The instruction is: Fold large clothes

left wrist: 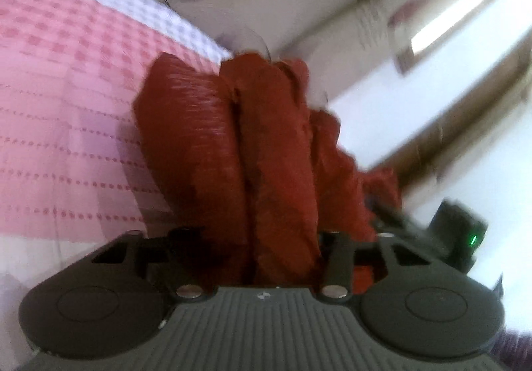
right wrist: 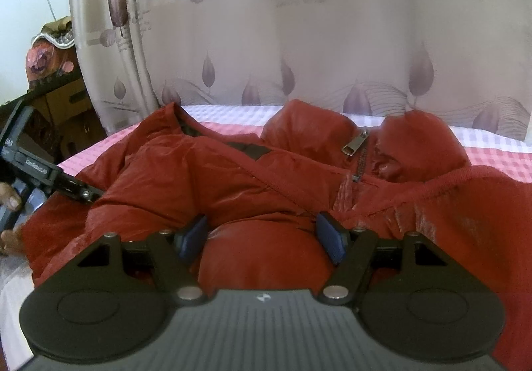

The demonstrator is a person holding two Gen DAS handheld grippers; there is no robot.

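A red puffer jacket (right wrist: 206,178) lies crumpled on a pink checked bed cover (right wrist: 498,161), its metal zipper pull (right wrist: 355,143) near the collar. My right gripper (right wrist: 262,234) has its jaws apart, blue pads (right wrist: 331,234) pressed either side of a puffed fold of the jacket. In the left wrist view a thick bunch of the jacket (left wrist: 252,151) rises from between my left gripper (left wrist: 262,258) fingers, which it hides; it hangs lifted above the bed cover (left wrist: 66,105). The left gripper also shows at the left edge of the right wrist view (right wrist: 30,158).
A pale curtain with purple leaf print (right wrist: 299,38) hangs right behind the bed. A wooden cabinet with a floral cushion (right wrist: 50,71) stands at the far left. A white wall and wooden trim (left wrist: 449,105) show in the blurred left view.
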